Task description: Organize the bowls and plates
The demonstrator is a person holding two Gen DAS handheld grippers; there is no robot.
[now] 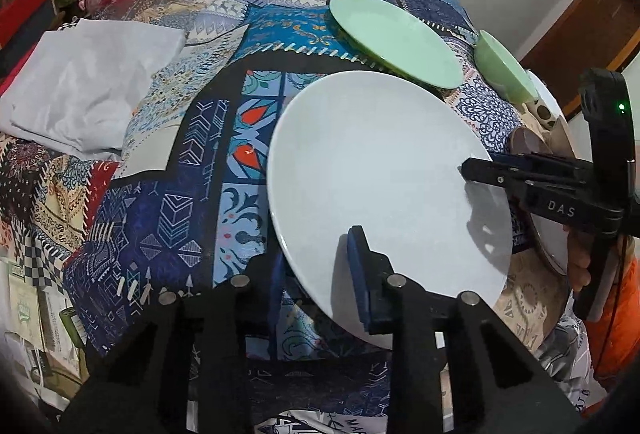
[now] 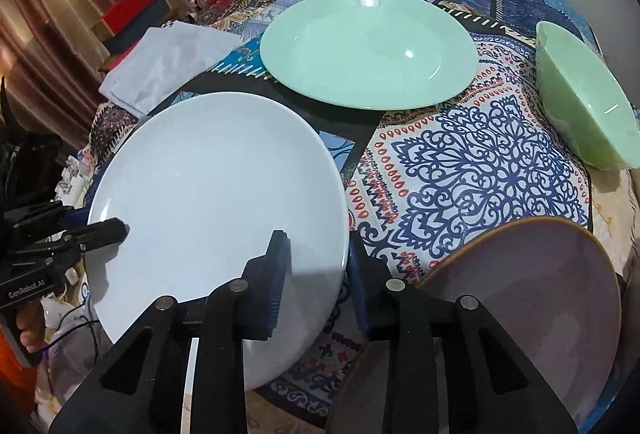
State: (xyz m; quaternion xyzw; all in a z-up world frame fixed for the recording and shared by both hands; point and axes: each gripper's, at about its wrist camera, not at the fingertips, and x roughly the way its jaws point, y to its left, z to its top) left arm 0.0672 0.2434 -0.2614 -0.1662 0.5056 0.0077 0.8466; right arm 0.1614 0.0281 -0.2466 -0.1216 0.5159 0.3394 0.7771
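A patchwork-print tablecloth (image 2: 472,162) covers the whole table. On it the white plate (image 2: 216,194) lies nearest, its rim held on two opposite sides. The left gripper (image 1: 320,270) has one blue pad on the plate's upper face and the other under the rim, clamped on the edge. The right gripper (image 2: 316,274) grips the opposite edge the same way, one pad on top, the other finger below the rim.

Beyond it lies a mint-green plate (image 2: 368,50), apart from the white one, and to its right a green bowl (image 2: 584,102) rests tilted on its side. A folded white cloth (image 1: 84,86) sits at the far left.

Only the right wrist view shows the broad lilac plate with a brown rim (image 2: 532,298) in full; the left wrist view catches merely a sliver of it. Only the left wrist view shows a hand (image 1: 580,266) gripping the right gripper's handle.
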